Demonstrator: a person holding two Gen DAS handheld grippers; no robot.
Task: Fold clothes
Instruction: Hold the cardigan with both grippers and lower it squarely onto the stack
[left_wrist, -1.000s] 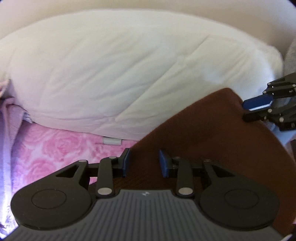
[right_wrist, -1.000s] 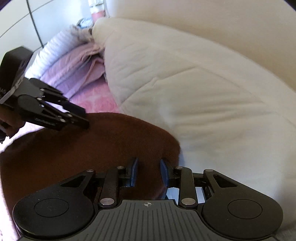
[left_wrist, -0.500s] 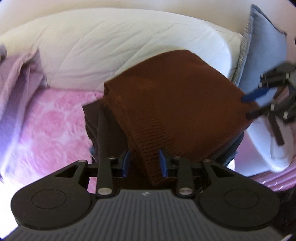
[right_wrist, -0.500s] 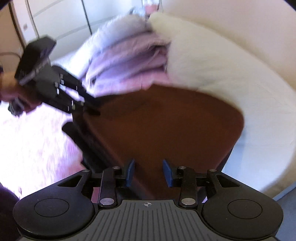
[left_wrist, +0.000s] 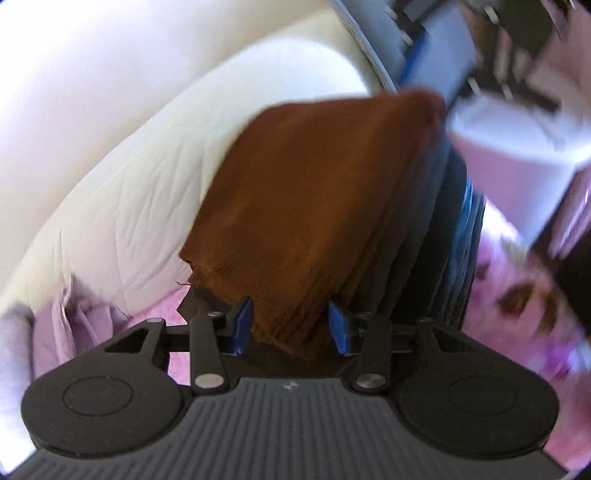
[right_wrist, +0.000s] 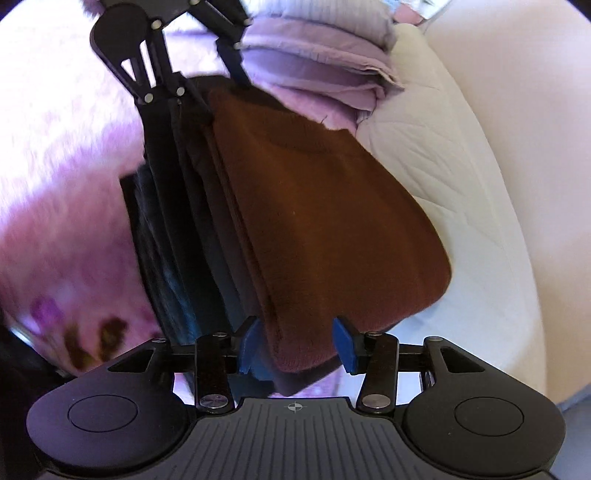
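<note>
A folded brown knit garment (left_wrist: 317, 206) lies on top of a stack of dark folded clothes (left_wrist: 447, 236). My left gripper (left_wrist: 291, 325) is shut on the stack's near end, the brown fabric between its blue pads. My right gripper (right_wrist: 297, 345) is shut on the opposite end of the same brown garment (right_wrist: 325, 206) and the dark clothes (right_wrist: 184, 236) beside it. Each gripper shows blurred at the far end in the other's view: the right one (left_wrist: 436, 62), the left one (right_wrist: 207, 88). The stack is tilted.
A white quilted pillow (left_wrist: 140, 177) lies behind the stack, also in the right wrist view (right_wrist: 454, 158). Folded lilac bedding (right_wrist: 317, 70) is stacked at the back. A pink floral bedsheet (right_wrist: 62, 155) lies underneath. A blue-grey cushion (left_wrist: 376, 48) is at the top.
Both grippers have swung the stack around and tilted it; the dark clothes under the brown garment now show. The pillow has shifted to the side in both views.
</note>
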